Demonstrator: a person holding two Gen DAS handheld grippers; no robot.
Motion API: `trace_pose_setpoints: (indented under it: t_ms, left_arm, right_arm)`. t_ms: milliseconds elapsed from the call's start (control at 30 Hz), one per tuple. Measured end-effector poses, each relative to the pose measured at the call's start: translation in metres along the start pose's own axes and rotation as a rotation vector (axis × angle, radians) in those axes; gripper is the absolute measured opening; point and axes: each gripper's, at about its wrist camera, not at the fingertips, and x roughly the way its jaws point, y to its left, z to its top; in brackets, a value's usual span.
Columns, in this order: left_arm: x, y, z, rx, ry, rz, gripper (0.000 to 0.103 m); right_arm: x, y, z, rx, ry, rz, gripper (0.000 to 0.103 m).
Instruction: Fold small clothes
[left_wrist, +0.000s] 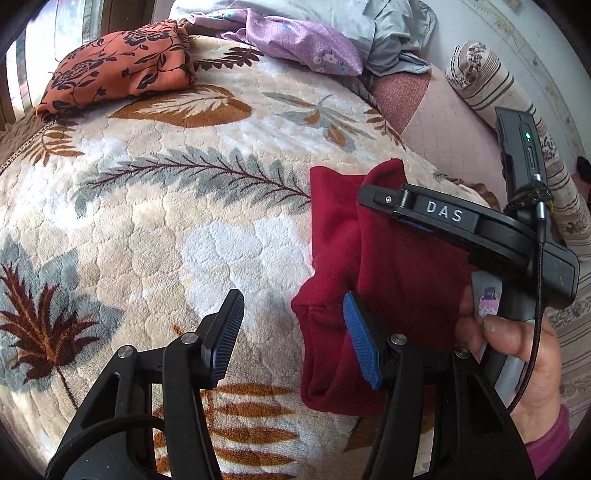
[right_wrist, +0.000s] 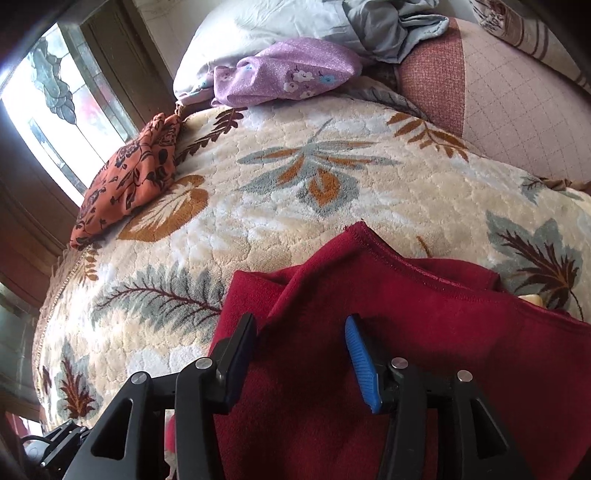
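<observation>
A dark red garment (left_wrist: 343, 258) lies partly folded on the leaf-patterned blanket (left_wrist: 166, 206); it also fills the lower right wrist view (right_wrist: 369, 314). My left gripper (left_wrist: 291, 321) is open and empty, just left of the garment's lower corner, its right finger over the cloth. My right gripper (right_wrist: 301, 350) is open and hovers low over the red garment, with nothing between its pads. The right gripper's body shows in the left wrist view (left_wrist: 461, 225), held by a hand above the garment's right side.
A folded orange floral cloth (left_wrist: 122, 66) lies at the blanket's far left. A purple floral garment (left_wrist: 295, 40) and a grey garment (left_wrist: 395, 33) are piled at the back. A striped bolster (left_wrist: 491, 92) and a pink quilt (left_wrist: 443, 122) lie to the right. A window (right_wrist: 55, 103) is at left.
</observation>
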Motion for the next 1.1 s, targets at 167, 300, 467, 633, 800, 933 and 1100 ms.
trace_pose_setpoints:
  t_ms: [167, 300, 467, 633, 800, 933, 1100]
  left_arm:
    - [0.007, 0.003, 0.002, -0.07, 0.034, -0.105, 0.076]
    - [0.013, -0.009, 0.0, -0.029, 0.038, -0.085, 0.076]
    - [0.027, -0.013, -0.002, -0.012, 0.053, -0.058, 0.076]
    - [0.03, -0.018, -0.004, 0.026, 0.032, -0.019, 0.076]
    - [0.034, -0.024, -0.006, 0.051, 0.013, 0.011, 0.076]
    - [0.035, -0.027, -0.006, 0.06, 0.002, 0.021, 0.076]
    - [0.036, -0.031, -0.007, 0.08, -0.014, 0.031, 0.076]
  right_arm:
    - [-0.019, -0.011, -0.005, 0.086, -0.014, 0.067, 0.069]
    - [-0.029, -0.012, -0.004, 0.076, -0.004, 0.077, 0.069]
    - [-0.032, -0.013, -0.005, 0.07, 0.014, 0.102, 0.069]
    - [-0.029, -0.016, -0.008, 0.075, 0.023, 0.095, 0.069]
    - [-0.03, -0.019, -0.014, 0.074, 0.036, 0.102, 0.069]
    - [-0.033, -0.023, -0.017, 0.074, 0.038, 0.095, 0.069]
    - [-0.036, -0.033, -0.02, 0.112, 0.045, 0.108, 0.069]
